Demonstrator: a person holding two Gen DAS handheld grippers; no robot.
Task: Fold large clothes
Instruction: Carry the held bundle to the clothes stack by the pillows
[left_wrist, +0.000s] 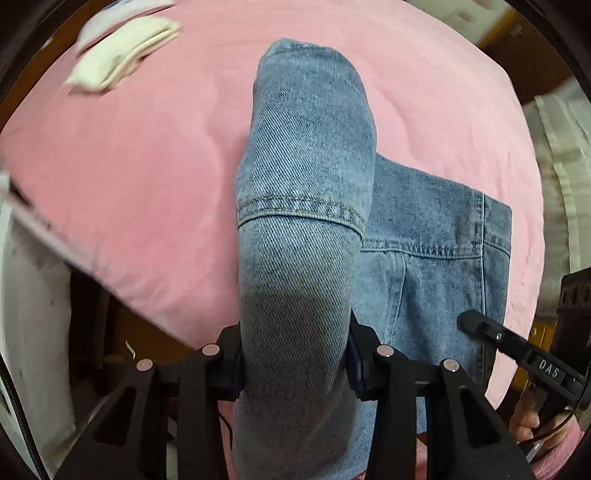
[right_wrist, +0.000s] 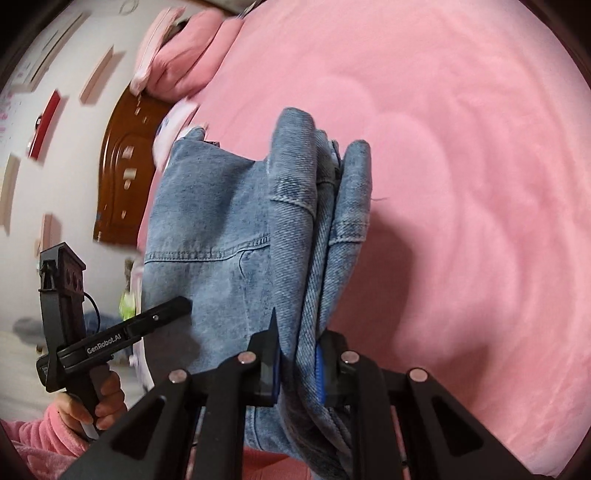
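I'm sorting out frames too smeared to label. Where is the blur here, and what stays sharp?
Left wrist view: folded white cloth top left is streaked, jeans stitching crisp. Right wrist view: wall and wooden headboard smear at the left edge, the jeans sharp; fisheye bends both edges.

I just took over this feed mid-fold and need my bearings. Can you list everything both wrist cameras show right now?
denim garment: one, light blue, part lying on the bed, part lifted in both grippers
bed sheet: one, pink, under the garment
folded cloth: one, cream, far left of the bed
pillow: one, pink, at the head of the bed
headboard: one, brown wood, beside the pillow
left gripper: one, black, shut on a thick denim fold
right gripper: one, black, shut on bunched denim layers
hand: one, pink sleeve, holding the left gripper's handle
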